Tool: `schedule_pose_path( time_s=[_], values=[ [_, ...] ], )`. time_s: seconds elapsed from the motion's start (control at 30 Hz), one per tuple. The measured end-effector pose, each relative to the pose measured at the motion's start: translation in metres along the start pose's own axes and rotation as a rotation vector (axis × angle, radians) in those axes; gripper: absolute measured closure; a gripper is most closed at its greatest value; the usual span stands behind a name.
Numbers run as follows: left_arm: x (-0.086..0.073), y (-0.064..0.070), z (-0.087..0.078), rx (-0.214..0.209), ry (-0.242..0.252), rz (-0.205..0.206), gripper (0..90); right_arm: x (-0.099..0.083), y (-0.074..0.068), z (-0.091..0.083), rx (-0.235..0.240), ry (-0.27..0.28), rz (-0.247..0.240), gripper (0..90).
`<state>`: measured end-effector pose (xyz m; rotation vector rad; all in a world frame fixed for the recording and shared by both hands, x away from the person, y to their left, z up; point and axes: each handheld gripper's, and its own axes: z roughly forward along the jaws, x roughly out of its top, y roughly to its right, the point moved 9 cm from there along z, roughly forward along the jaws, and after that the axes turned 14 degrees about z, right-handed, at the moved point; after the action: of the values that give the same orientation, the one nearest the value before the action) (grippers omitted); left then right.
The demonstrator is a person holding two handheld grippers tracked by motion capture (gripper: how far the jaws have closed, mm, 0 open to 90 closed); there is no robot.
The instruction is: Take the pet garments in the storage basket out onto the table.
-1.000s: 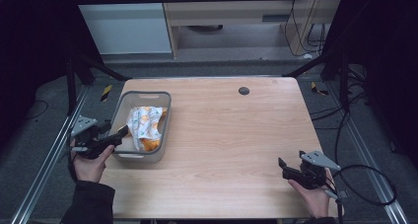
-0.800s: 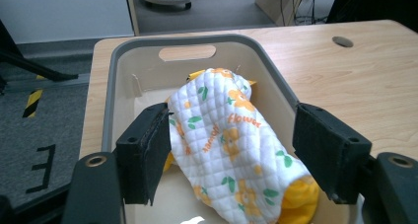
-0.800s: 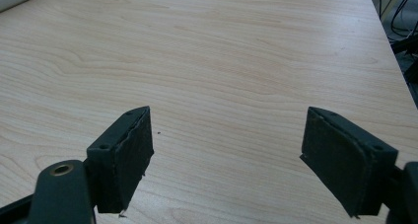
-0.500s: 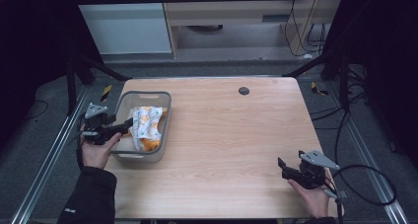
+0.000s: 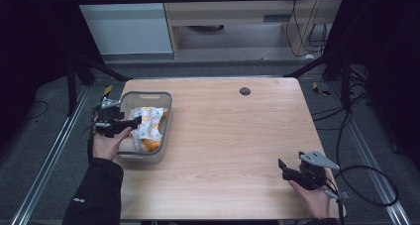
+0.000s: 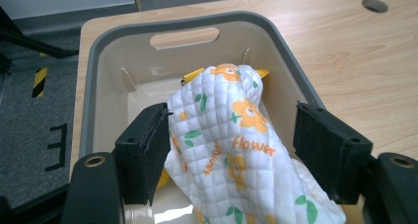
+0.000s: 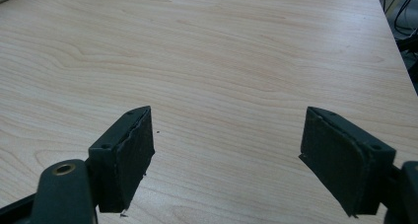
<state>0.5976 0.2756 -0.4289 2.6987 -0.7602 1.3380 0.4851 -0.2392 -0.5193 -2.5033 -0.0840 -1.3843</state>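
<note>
Over at the table's [image 5: 228,136] nine-o'clock edge sits a grey bin [image 5: 166,117], long and rounded at the corners, with a handle slot cut into its far wall. Inside it lies a quilted white cloth [image 5: 147,123] printed with orange flowers, green leaves and the word "flower"; it heaps up above the pale floor of the bin [image 6: 98,76], and something yellow peeks out from under it at the far end and low on the left, too hidden to name. The left gripper [image 5: 130,122] reaches in over the bin's nine-o'clock rim, held by the left hand [image 5: 106,143]. In the left gripper view its jaws stand spread, one on each side of the cloth [image 6: 231,150]: the left pad [image 6: 148,152] lies just against the fabric's edge, the other well apart from it.

Farther along, near twelve o'clock, a small dark round hole [image 5: 244,91] marks the wooden top. Down at five o'clock the right gripper [image 5: 285,169] rests low over bare wood in the right hand [image 5: 312,197], its jaws wide apart with nothing between them, a cable [image 5: 366,185] looping off past the table's edge.
</note>
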Motion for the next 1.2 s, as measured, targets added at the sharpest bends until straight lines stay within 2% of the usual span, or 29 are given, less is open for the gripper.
schedule_pose_path(
  time_s=[0.17, 0.5, 0.77, 0.97, 1.2],
  values=[
    [-0.002, 0.003, 0.013, -0.003, -0.053, -0.009, 30.0, -0.001, 0.000, 0.001, 0.003, -0.006, -0.008, 20.2],
    [-0.013, 0.015, 0.032, -0.041, -0.111, -0.004, 29.1, -0.004, -0.002, 0.003, 0.012, -0.034, -0.010, 19.4],
    [-0.023, 0.020, 0.043, -0.056, -0.167, -0.002, 33.3, -0.007, -0.003, 0.005, 0.013, -0.049, -0.021, 18.9],
    [-0.028, 0.024, 0.048, -0.069, -0.216, -0.021, 44.4, -0.008, -0.003, 0.006, 0.014, -0.064, -0.028, 18.4],
    [-0.033, 0.023, 0.048, -0.086, -0.254, -0.065, 64.8, -0.010, -0.003, 0.007, 0.016, -0.073, -0.032, 18.0]
  ],
)
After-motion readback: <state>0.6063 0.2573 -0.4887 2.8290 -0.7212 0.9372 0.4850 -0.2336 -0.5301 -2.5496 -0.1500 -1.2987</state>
